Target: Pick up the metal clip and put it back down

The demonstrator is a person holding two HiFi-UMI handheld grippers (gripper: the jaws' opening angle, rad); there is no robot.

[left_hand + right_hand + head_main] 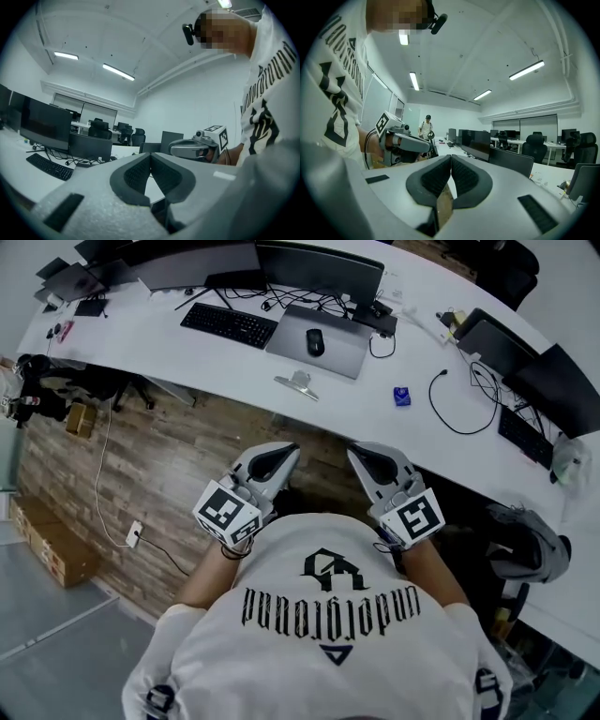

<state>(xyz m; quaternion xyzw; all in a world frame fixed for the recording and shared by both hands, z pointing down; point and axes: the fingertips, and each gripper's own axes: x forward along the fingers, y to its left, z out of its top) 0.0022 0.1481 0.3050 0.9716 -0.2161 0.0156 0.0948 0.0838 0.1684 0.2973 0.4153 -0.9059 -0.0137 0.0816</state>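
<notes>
Two grippers held at the chest | left gripper (287,453) pressed together, empty | right gripper (355,455) likewise | metal clip (298,382) lies near the bench (225,364) front edge, untouched | advice: spread one gripper first, descend squarely over the clip, pinch its middle.

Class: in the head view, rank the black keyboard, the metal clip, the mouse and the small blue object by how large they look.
1. Black keyboard
2. Metal clip
3. Mouse and small blue object: too alike in size to rank.
</notes>
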